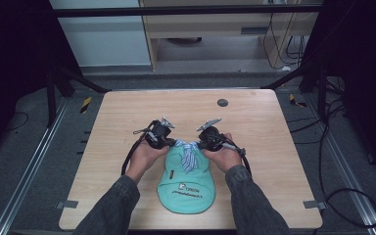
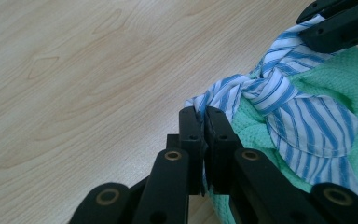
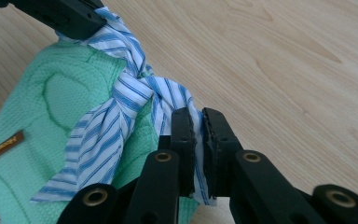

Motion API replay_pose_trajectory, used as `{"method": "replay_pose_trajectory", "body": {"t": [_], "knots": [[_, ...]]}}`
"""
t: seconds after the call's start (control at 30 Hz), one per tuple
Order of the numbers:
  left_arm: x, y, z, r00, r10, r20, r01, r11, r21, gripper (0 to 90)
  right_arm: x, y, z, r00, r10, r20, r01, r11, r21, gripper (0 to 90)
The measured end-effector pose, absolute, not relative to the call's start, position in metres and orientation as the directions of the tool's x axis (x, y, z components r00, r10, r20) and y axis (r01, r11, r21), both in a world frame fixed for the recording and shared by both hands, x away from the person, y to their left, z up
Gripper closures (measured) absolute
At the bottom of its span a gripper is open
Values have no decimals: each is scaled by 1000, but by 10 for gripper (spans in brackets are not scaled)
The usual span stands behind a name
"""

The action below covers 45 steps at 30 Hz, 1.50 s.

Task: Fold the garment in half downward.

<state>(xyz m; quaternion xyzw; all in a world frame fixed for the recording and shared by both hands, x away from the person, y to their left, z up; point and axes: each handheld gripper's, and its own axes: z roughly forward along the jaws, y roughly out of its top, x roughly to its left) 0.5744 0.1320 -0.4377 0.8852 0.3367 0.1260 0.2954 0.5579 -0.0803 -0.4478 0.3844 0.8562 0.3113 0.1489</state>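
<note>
Lying near the table (image 1: 127, 105) front edge: green garment (image 1: 186, 188), its striped tie (image 1: 188, 155) knotted at the collar. Gripping one tie end each: left gripper (image 1: 170, 142) and right gripper (image 1: 199, 141), jaws clamped on cloth, facing across the knot (image 2: 256, 86). Risking, on uneven pulling: cloth slipping from the pinch, knot (image 3: 137, 84) jamming or loosening, garment dragging across the wood.

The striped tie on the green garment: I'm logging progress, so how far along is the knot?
Done: the striped tie is already crossed into a knot on the green garment. In hand: left tongs and right tongs each clamp one tie end. Left: probably pulling it snug, then letting go.
</note>
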Motion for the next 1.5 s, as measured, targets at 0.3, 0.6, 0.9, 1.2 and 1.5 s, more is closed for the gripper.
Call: {"method": "replay_pose_trajectory", "body": {"t": [0.3, 0.6, 0.9, 1.2, 1.5], "knots": [[571, 130, -420, 737, 675, 47, 494, -585, 643, 867, 551, -85, -433, -666, 745, -38, 522, 501, 690, 834], [579, 124, -417, 748, 662, 51, 477, -589, 653, 867, 558, -93, -425, -673, 737, -55, 506, 513, 694, 834], [577, 122, -408, 751, 657, 64, 456, -587, 669, 867, 560, -98, -415, -669, 741, -59, 497, 504, 706, 833], [579, 127, -402, 749, 659, 66, 444, -574, 688, 867, 563, -95, -410, -673, 735, -82, 472, 513, 717, 833], [584, 130, -388, 743, 665, 80, 437, -572, 694, 867, 566, -91, -401, -660, 746, -83, 465, 493, 735, 833]]}}
